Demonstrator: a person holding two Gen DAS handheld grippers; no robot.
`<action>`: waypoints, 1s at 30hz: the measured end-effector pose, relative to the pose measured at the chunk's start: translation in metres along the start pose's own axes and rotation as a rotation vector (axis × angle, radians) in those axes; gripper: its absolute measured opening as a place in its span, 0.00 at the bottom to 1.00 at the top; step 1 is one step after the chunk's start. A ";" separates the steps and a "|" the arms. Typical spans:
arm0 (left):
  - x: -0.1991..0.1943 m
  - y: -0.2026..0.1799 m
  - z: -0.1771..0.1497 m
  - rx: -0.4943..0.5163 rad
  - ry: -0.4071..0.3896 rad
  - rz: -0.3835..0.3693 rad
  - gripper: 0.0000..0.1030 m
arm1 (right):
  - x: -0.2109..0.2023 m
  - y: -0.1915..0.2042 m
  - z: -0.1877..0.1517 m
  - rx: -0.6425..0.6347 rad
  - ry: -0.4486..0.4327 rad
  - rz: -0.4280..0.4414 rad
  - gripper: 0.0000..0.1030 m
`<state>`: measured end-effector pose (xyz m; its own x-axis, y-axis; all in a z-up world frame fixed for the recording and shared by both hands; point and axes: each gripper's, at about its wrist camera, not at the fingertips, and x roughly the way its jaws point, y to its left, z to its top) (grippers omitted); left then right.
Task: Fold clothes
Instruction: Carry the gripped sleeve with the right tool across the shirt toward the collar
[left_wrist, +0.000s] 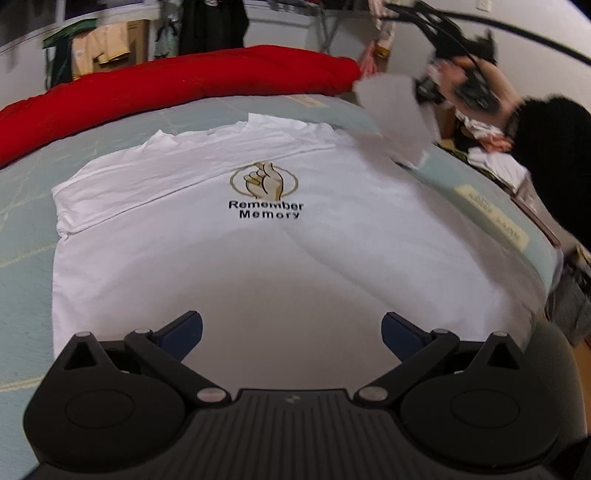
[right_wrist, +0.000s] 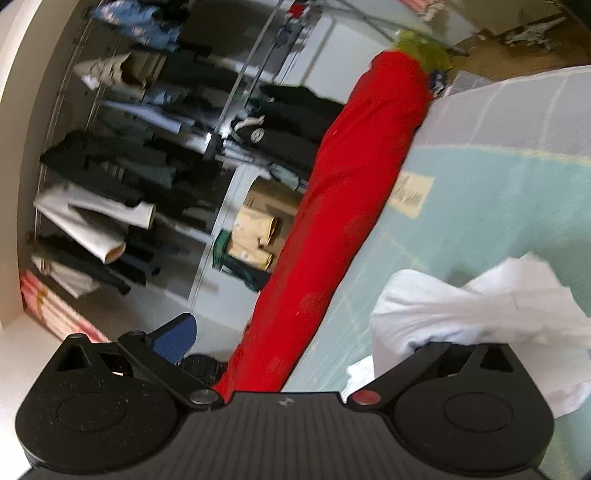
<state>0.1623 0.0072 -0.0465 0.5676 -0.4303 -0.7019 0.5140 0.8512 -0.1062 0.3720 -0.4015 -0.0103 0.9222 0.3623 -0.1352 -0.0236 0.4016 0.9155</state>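
White cotton: the shirt (left_wrist: 258, 240) lies print-up on the teal mat (left_wrist: 22, 229), its 9 o'clock sleeve (left_wrist: 122, 184) folded in across the chest.

Left claw (left_wrist: 291, 334): my fingers are spread wide over the hem at 6 o'clock, holding nothing. Risk: if I close here I would likely pinch one layer only, and the body would ripple rather than fold.

Print (left_wrist: 264, 192): a soft ridge runs from it toward 5 o'clock. Risk: folding over that ridge would probably set a crease.

Right claw (left_wrist: 424, 88): raised at 1 o'clock, with the other sleeve (left_wrist: 395, 114) lifted and blurred. In my right wrist view the fingers stand apart and cloth (right_wrist: 480, 314) drapes over one, so I cannot tell whether any grip holds. Risk: draped cloth may slide off mid-swing and land bunched, or snag in the linkage and drag the shirt off square toward the red roll (left_wrist: 177, 85).
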 end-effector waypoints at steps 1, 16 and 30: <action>-0.003 0.002 -0.002 0.005 0.003 0.006 0.99 | 0.006 0.005 -0.005 -0.004 0.012 0.004 1.00; -0.032 0.033 -0.024 -0.006 0.024 0.060 0.99 | 0.086 0.051 -0.074 -0.025 0.161 0.059 1.00; -0.034 0.043 -0.034 -0.058 0.045 0.080 0.99 | 0.132 0.077 -0.126 -0.125 0.254 0.085 1.00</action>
<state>0.1433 0.0684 -0.0513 0.5749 -0.3478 -0.7406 0.4297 0.8986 -0.0884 0.4427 -0.2165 -0.0055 0.7890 0.5918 -0.1650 -0.1586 0.4558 0.8759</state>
